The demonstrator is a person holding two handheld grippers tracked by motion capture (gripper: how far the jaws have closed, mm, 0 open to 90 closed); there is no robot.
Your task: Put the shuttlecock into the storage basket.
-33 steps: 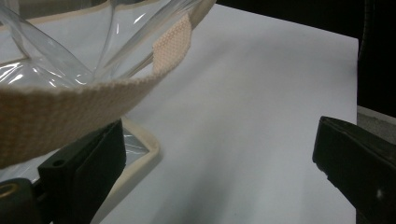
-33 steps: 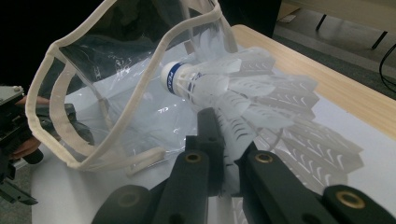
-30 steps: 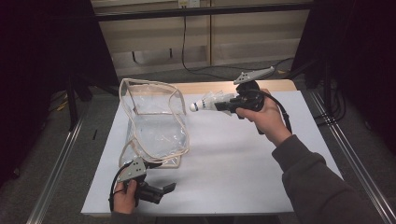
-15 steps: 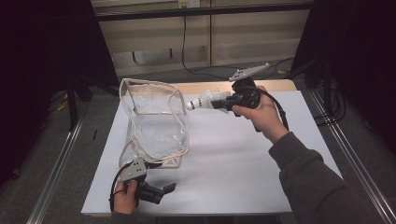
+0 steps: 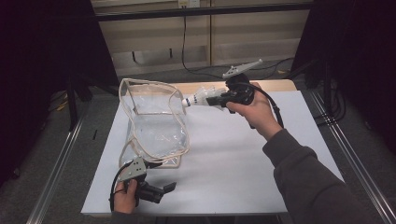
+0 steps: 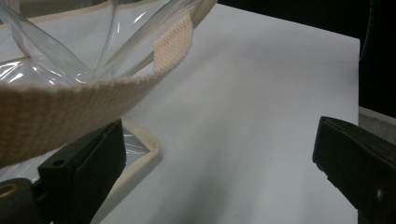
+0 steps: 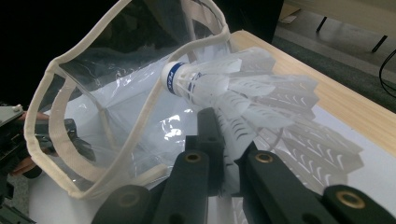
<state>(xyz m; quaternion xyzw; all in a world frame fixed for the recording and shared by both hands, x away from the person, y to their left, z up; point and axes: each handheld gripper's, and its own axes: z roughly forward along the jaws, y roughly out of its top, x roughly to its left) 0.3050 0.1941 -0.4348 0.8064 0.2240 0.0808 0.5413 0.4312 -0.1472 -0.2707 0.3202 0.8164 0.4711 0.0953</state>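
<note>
From the high view, a shuttlecock is being held clamped in the right gripper at the far mouth of the clear bag, not yet inside. In the left gripper view, the bag's strap is being crossed over one jaw, jaws apart. In the right gripper view, the shuttlecock's cork is being pointed at the opening.

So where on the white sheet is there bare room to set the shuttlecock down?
Bare: the white sheet between the clear bag and the right forearm, and its right edge. Crowded: the left side, with the bag and left gripper.

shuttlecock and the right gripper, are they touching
Touching. In the right gripper view the right gripper has its two black jaws shut on the white feathers of the shuttlecock, its cork pointing at the clear bag.
</note>
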